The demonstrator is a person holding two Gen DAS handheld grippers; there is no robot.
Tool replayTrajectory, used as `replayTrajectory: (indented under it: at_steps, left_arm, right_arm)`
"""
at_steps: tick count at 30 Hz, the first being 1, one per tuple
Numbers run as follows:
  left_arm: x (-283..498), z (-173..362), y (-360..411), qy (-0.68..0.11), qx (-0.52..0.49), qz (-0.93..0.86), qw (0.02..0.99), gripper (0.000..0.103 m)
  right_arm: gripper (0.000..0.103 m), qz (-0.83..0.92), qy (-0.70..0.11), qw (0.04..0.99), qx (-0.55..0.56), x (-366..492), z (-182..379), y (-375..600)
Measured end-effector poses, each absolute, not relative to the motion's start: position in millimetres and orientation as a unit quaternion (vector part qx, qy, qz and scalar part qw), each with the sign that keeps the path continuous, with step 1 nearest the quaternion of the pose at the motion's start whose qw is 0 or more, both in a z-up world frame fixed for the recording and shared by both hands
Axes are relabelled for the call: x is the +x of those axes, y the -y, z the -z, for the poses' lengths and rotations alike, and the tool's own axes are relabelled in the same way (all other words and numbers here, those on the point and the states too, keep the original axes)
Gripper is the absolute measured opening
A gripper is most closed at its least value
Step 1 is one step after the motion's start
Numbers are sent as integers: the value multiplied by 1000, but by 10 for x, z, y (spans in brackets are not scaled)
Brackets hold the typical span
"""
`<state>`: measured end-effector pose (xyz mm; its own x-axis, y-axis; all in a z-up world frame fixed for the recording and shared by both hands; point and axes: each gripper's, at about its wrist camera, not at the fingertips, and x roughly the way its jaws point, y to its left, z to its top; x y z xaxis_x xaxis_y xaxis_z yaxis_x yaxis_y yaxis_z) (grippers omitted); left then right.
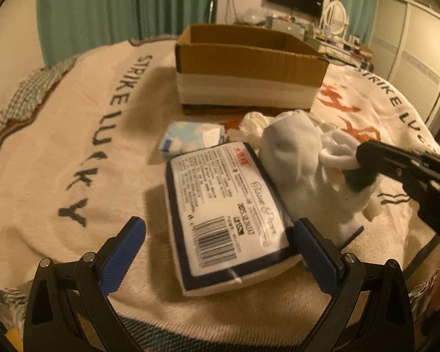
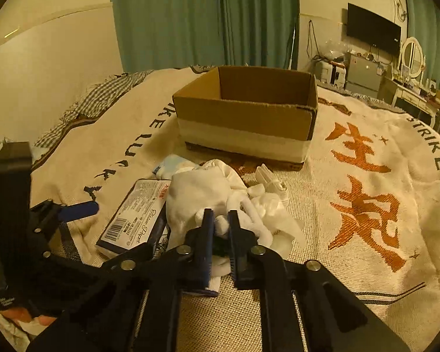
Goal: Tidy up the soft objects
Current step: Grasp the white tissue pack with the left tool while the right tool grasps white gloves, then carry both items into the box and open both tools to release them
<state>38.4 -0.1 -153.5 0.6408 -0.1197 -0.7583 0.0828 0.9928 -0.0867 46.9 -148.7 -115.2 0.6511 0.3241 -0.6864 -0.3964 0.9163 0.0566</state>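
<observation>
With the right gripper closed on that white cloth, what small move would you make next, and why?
Probably lift the right gripper straight up a little. Its fingers are pinched on the white sock, which lies partly over the tissue pack. The left gripper, open around that pack, could keep it down. The cardboard box waits behind.

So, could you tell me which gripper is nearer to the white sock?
Right. The right gripper is shut on the white sock. The left gripper is open beside it, straddling the tissue pack.

Small tissue pack mostly hidden behind white sock, box interior perhaps unseen
</observation>
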Motion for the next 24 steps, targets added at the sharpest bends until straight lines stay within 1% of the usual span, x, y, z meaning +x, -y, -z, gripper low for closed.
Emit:
replayTrajectory:
  at_steps: [2,3,5,7,8,10,15,19,24]
  left_arm:
    - [430,1569,33,-430,-26,65,900,100]
    - [441,1596,60,-438,-23,70,896,97]
    - [431,1623,98,-438,-12,69,896,96]
    - [413,1618,94,-437,-10,74,896,89]
    - [418,1613,83,-436,-11,76,897,88]
    - [377,1574,57,-433,-13,81,898,80]
    - [280,1412,21,-411,0,77,908,73]
    - [213,1198,-74,-385,-6,76,920,70]
    - [248,932,-127,-352,-8,73,933,69]
  right_arm:
    - [8,-204,-371,905,-47,489,1179,1502]
    - [8,-206,-370,905,-46,492,1183,1508]
    - [6,-213,-372,902,-42,496,1199,1521]
    - [6,-216,-372,902,-38,485,1209,1537]
    - [6,-217,-372,902,-36,478,1209,1546]
    - [5,-217,-369,903,-33,447,1181,1554]
    - [5,-215,-350,911,-32,365,1012,1570]
    - [5,-216,-331,918,-28,305,824,1598]
    - [5,-222,-309,924,-22,349,599,1628]
